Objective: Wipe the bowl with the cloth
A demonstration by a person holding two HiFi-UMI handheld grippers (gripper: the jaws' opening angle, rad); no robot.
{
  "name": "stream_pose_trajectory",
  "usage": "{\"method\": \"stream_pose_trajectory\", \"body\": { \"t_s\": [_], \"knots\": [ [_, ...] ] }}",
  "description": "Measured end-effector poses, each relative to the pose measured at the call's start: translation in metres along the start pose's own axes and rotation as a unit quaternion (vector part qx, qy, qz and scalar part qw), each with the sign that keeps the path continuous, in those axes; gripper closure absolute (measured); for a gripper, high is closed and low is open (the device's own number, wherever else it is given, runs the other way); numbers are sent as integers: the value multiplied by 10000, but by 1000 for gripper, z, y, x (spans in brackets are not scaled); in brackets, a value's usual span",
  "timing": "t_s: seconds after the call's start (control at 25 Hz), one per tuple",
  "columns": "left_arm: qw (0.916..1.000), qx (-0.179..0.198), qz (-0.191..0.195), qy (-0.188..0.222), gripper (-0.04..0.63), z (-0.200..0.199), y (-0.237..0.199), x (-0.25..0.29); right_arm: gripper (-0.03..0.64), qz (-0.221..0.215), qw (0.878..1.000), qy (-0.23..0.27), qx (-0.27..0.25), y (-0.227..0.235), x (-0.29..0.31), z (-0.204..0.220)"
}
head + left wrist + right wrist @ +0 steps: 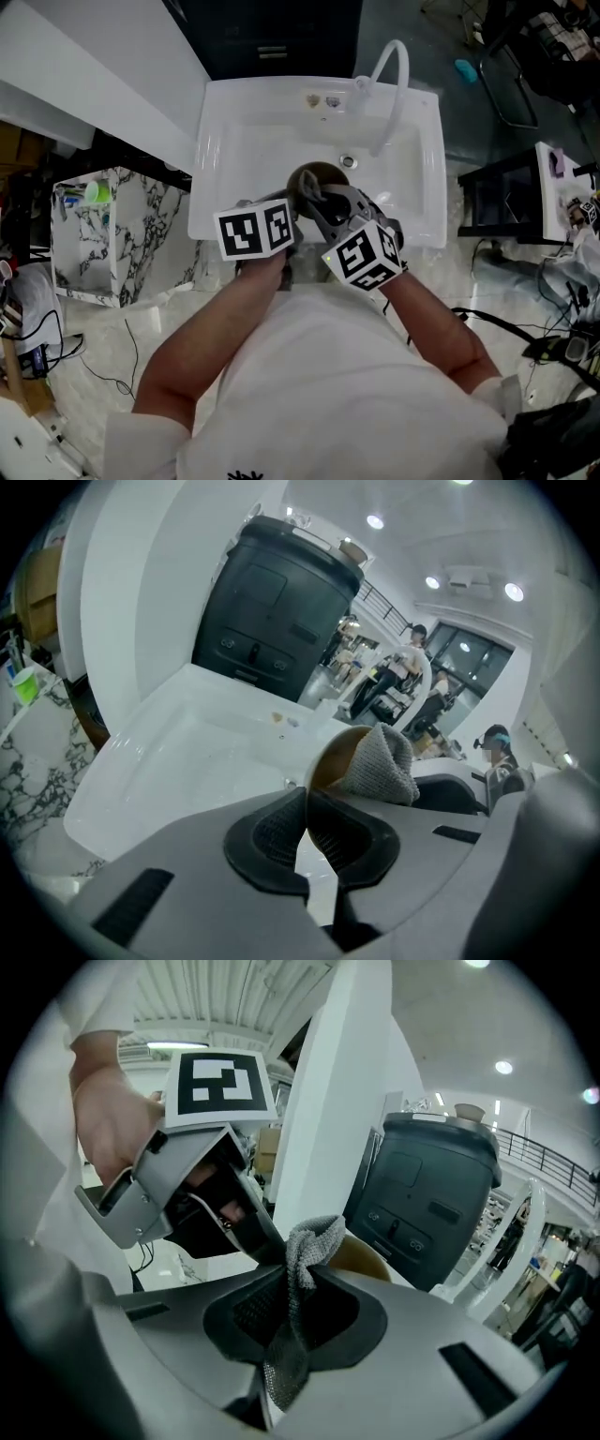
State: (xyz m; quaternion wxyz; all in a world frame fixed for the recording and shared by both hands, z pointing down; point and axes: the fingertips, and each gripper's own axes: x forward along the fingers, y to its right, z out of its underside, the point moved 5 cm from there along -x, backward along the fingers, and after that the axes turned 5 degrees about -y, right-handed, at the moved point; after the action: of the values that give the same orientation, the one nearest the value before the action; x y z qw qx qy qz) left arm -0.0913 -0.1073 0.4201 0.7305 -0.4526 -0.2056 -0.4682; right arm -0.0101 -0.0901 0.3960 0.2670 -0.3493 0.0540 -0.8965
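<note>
Left gripper view: my left gripper (306, 819) is clenched on the thin rim of the round brown bowl (336, 754), with the rim edge pinched between the 2 pads. The bowl is tilted over the white rectangular sink basin (178, 761); I can't tell whether it's lifted clear. Right gripper view: my right gripper (292, 1314) is clamped on the grey knitted cloth (305, 1251). 1 bunched fold sticks out past the tips and a tail hangs down behind the pads. The bunch sits inside the bowl against its inner wall, near the rim. Head view: both grippers are close together over the basin's front half, and the white curved faucet (392, 84) is well apart at the back.

Risks, my judgement:
1. Bowl slips. I only have an edge pinch on a smooth rim, so hard wiping pressure from the cloth could lever the bowl out of my left pads and drop it into the basin.
2. Cloth pulls free. The fold past my right tips is short, and drag on the bowl wall could tug it out or back through the pads. Bare jaw tips would then scrape the bowl.
3. Gripper clash. My right tips work just beside my left jaws, so a wide wiping sweep could knock them and break the rim grip.
4. Patchy wipe. The cloth touches only 1 side of the bowl, so the rest stays unwiped unless I rotate it.
</note>
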Motion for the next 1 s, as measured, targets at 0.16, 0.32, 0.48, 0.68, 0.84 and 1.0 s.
{"method": "stream_pose_trajectory", "body": {
  "t_s": [0.16, 0.32, 0.48, 0.68, 0.84, 1.0],
  "knots": [
    [10000, 21, -57, -57, 577, 3, -2, 5, 571, 266, 9986, -243, -389, 0, 7, 0],
    [9997, 126, -52, -219, 577, 10, 1, 9, 571, 496, 9945, -408, -822, 2, 11, -3],
    [9995, 179, 8, -250, 577, 11, 4, 10, 571, 729, 9889, -542, -1172, 8, 11, -4],
    [9996, 135, 23, -236, 577, 10, 3, 12, 571, 988, 9834, -733, -1333, 20, 3, 7],
    [9997, 123, -2, -193, 577, 8, 2, 14, 571, 985, 9813, -925, -1371, 23, -2, 17],
    [9998, 132, -31, -167, 577, 7, 3, 15, 571, 900, 9797, -1116, -1403, 18, -6, 29]
  ]
}}
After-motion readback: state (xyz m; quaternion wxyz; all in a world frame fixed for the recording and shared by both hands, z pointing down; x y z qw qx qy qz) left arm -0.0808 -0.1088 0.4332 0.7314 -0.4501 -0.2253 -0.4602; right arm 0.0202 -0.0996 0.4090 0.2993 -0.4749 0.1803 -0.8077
